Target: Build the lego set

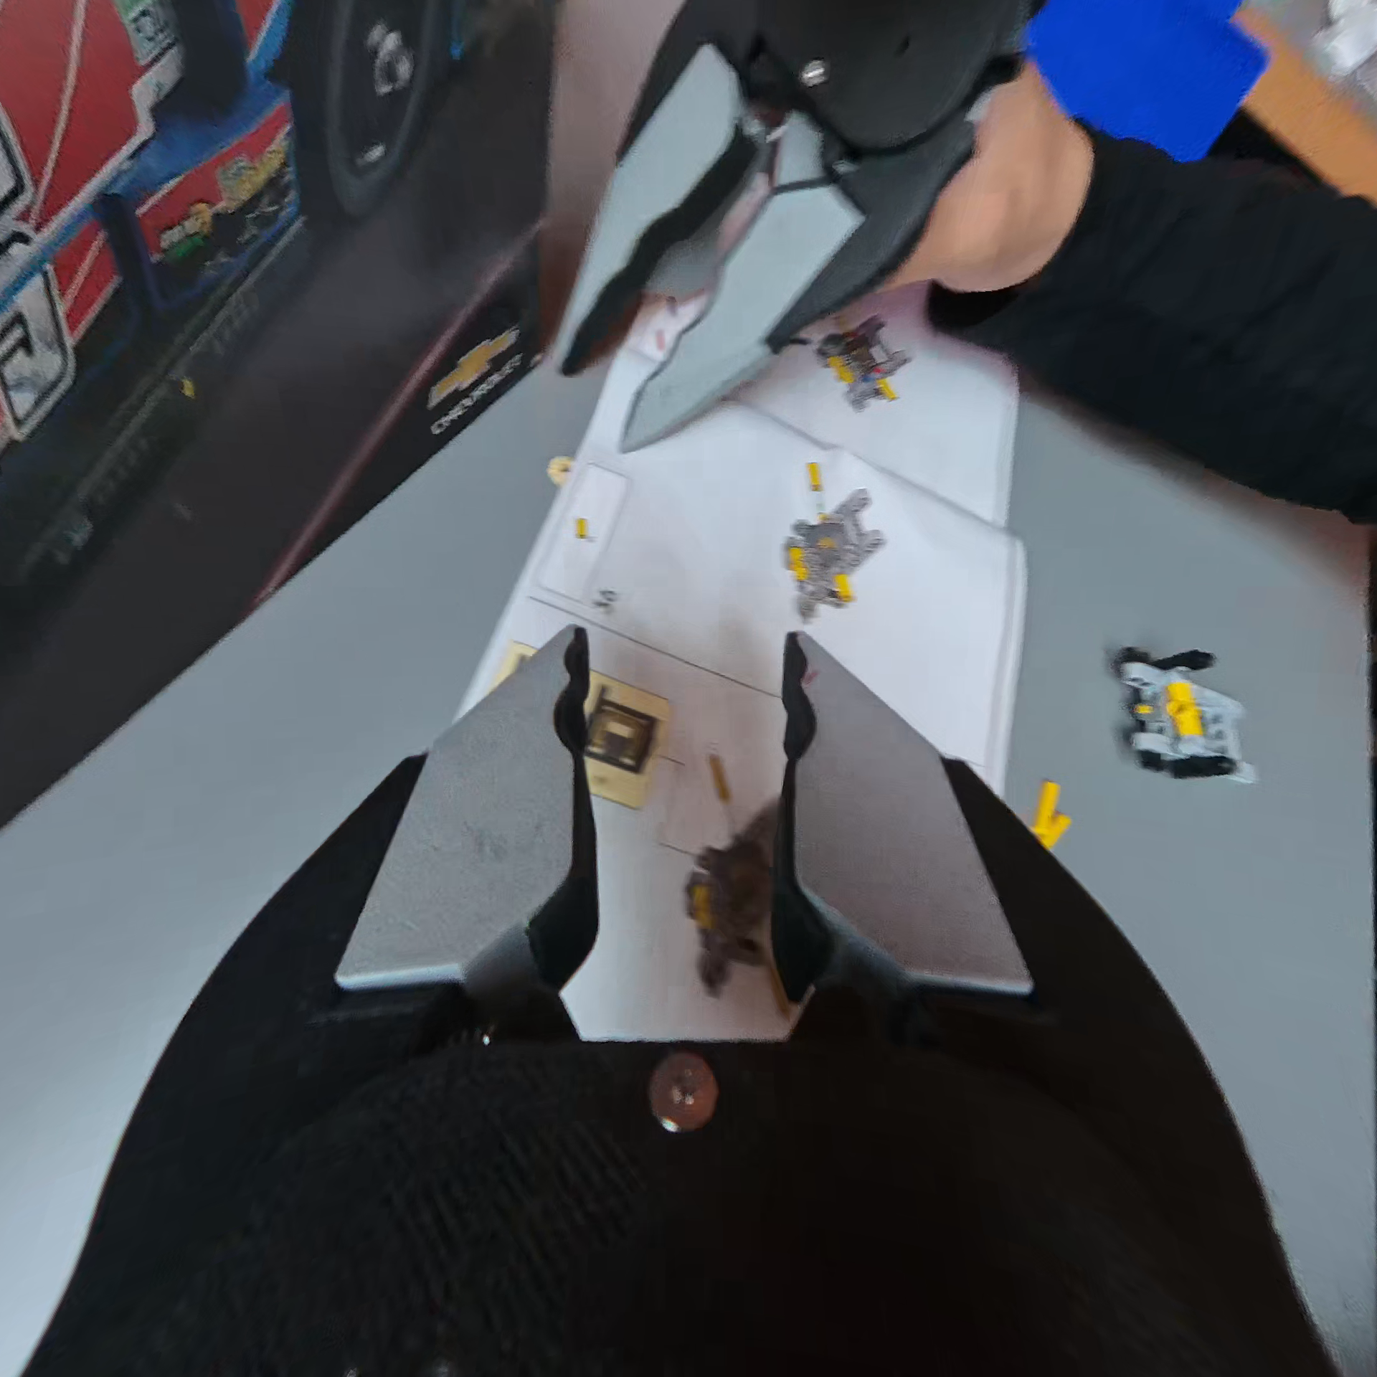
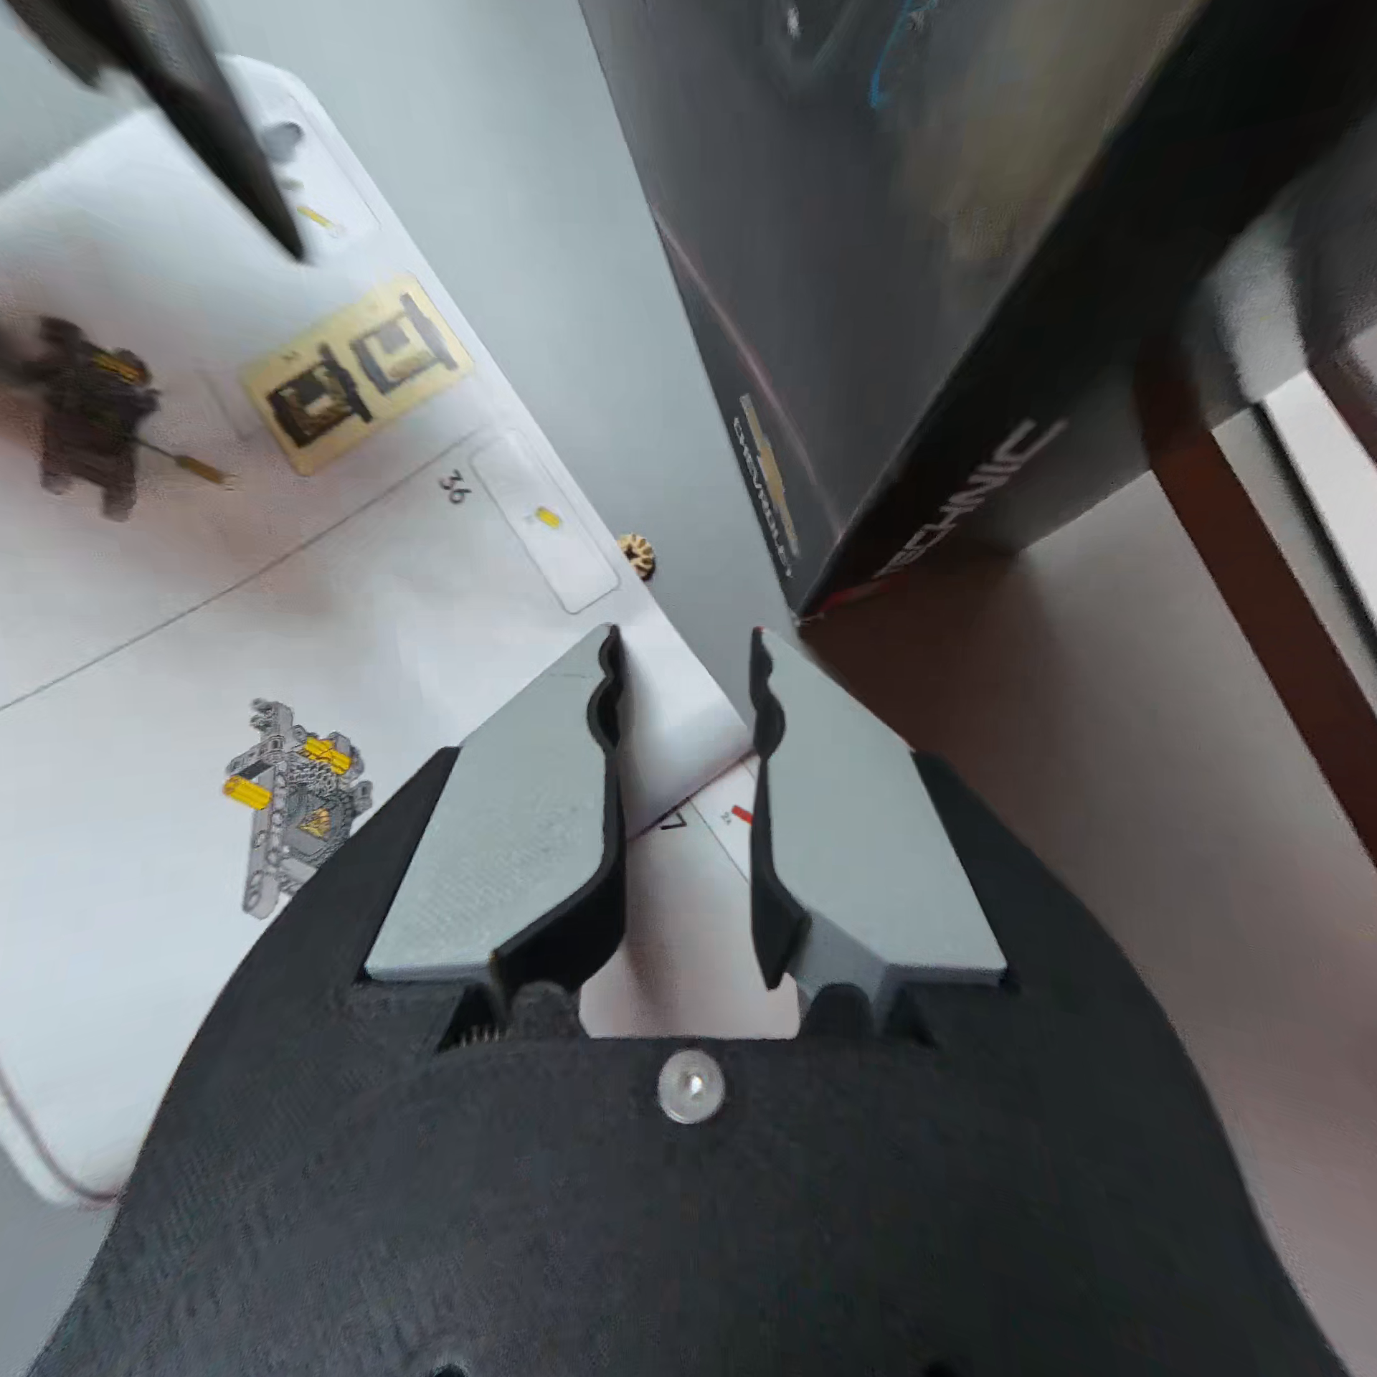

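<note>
An open instruction booklet [image 1: 708,521] lies on the grey table [image 1: 261,782], with printed pictures of a grey and yellow assembly. My left gripper [image 1: 685,656] hovers over its near page, open and empty. My right gripper [image 1: 600,402] hangs over the booklet's far end, held by a hand in a black sleeve. In the right wrist view the right gripper [image 2: 685,641] is open and empty over the booklet's [image 2: 149,633] corner. A small grey, white and yellow lego assembly [image 1: 1181,715] lies on the table right of the booklet. A loose yellow piece [image 1: 1051,816] lies near it.
A large dark lego box [image 1: 223,335] stands along the booklet's left side; it also shows in the right wrist view [image 2: 894,298]. A small tan gear [image 1: 559,469] [image 2: 639,555] lies between the booklet and the box. A brown floor and a wooden leg [image 2: 1229,596] show past the table edge. The gap from one gripper's tips to the other's is roughly 12 centimetres. The right gripper is farther from the loose yellow piece [image 1: 1051,816], some 25 centimetres, than the left, some 15 centimetres.
</note>
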A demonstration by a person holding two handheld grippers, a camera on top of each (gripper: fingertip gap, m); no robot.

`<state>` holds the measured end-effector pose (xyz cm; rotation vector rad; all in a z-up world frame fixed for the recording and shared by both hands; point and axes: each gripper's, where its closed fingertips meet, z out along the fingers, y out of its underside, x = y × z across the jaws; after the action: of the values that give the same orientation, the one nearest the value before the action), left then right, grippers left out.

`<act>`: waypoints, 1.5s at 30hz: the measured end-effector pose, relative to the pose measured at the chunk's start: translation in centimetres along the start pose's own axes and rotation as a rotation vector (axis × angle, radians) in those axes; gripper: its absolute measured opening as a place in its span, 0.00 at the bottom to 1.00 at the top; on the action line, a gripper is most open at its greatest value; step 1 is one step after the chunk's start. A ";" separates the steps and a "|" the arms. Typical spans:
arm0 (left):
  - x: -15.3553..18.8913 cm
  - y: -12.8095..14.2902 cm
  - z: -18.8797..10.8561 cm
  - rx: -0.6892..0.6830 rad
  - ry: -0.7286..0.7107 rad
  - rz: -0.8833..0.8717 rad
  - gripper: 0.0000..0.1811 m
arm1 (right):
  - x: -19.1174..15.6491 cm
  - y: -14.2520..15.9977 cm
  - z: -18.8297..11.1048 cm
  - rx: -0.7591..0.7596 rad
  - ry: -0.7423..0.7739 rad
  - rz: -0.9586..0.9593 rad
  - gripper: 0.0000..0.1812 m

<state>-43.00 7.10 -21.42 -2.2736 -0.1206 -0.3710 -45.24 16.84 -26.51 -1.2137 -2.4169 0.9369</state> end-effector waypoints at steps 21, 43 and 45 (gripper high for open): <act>-2.3 1.3 2.1 -0.121 -0.043 0.045 0.19 | -1.0 -2.2 1.4 0.099 0.064 -0.060 0.11; 6.8 7.5 -11.3 0.067 -0.127 0.005 0.18 | -2.0 -3.9 -0.2 0.160 0.063 -0.023 0.04; 7.5 8.5 -11.8 0.077 -0.132 -0.008 0.18 | -2.7 -4.5 -1.1 0.197 0.030 0.012 0.04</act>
<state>-36.82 -7.62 -17.85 -2.2209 -0.2080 -0.2167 -45.78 13.23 -22.61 -1.1635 -2.2360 1.1218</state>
